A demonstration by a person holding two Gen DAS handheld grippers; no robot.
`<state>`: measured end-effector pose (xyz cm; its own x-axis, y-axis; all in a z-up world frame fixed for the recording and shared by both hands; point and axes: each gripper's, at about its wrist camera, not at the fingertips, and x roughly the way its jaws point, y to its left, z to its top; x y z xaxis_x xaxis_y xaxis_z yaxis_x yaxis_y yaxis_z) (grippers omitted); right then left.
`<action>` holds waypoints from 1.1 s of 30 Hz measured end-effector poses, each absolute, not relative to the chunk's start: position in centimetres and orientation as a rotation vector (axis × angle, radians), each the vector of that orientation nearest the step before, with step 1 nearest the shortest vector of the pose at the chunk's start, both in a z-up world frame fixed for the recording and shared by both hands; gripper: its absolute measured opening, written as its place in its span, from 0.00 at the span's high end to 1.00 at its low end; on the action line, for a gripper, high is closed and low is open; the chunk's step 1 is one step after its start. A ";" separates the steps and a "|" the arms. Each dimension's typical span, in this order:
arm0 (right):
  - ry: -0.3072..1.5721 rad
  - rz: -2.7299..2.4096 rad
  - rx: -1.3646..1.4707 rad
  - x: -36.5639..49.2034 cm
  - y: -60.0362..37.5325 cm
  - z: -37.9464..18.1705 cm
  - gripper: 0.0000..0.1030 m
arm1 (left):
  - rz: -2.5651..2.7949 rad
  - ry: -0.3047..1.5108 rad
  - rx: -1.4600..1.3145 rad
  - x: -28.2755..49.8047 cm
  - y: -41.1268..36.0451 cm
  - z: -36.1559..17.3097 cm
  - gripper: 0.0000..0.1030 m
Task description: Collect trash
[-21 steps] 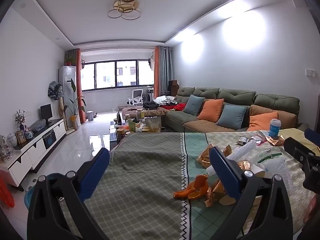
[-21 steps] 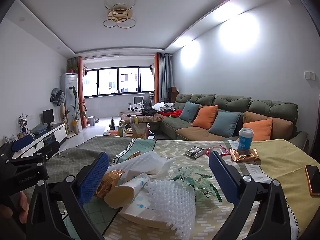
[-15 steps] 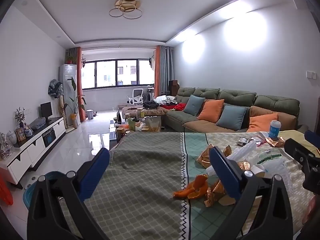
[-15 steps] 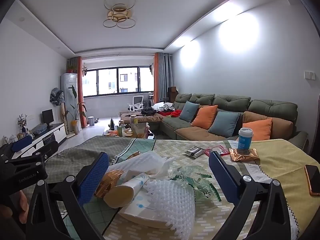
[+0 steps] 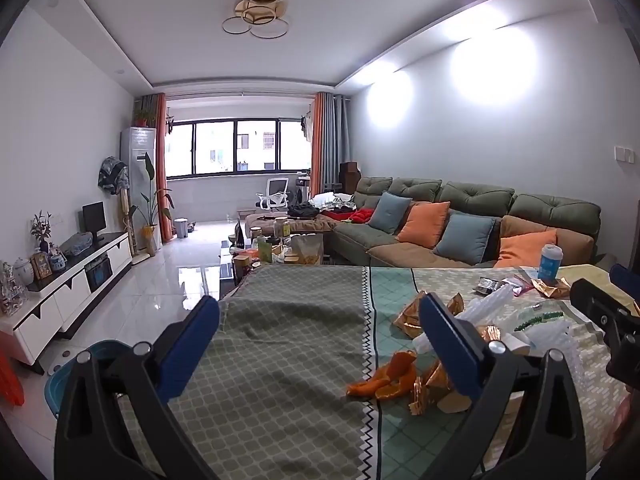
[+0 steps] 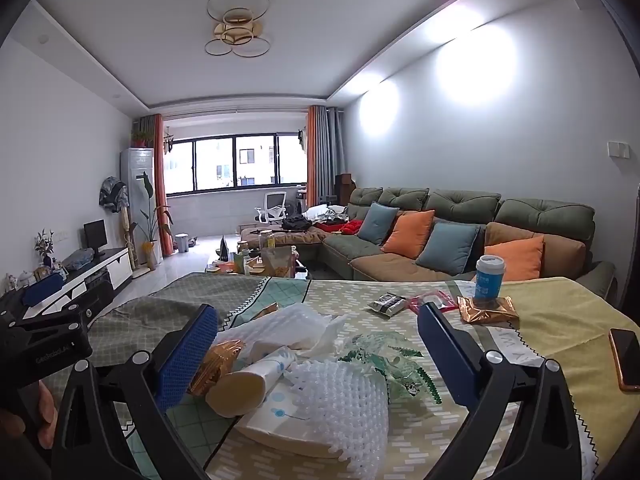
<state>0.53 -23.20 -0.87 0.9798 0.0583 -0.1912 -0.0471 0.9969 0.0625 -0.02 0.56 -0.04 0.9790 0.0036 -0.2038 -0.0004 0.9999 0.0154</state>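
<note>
Both grippers, left (image 5: 320, 336) and right (image 6: 316, 336), gape wide, empty; trash (image 6: 320, 364) at twelve o'clock lies uncollected.

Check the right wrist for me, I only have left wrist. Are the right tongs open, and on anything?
Observer: Right tongs are wide open and grip nothing.
Operator: What's nearest in front of them?
Observer: A white foam net, draped over a flat tissue pack.
Operator: Anything there that isn't trash?
Observer: A phone, lying flat at that view's right edge.
</note>
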 end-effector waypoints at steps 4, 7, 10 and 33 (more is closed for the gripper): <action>0.194 0.051 0.057 0.5 -23.2 -0.9 0.03 | 0.002 0.204 0.017 -0.1 0.5 0.0 0.03; 0.194 0.052 0.058 0.5 -23.2 -0.9 0.03 | 0.005 0.201 0.016 -0.1 0.4 0.1 0.03; 0.194 0.052 0.058 0.5 -23.2 -0.9 0.03 | 0.006 0.199 0.016 -0.3 0.4 0.1 0.03; 0.193 0.052 0.061 0.5 -23.2 -0.9 0.03 | 0.005 0.195 0.018 -0.3 0.3 0.1 0.03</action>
<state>0.53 -23.20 -0.94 0.9801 0.0577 -0.1901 -0.0460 0.9968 0.0656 -0.30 0.31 0.13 0.9811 0.0071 -0.1933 -0.0035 0.9998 0.0185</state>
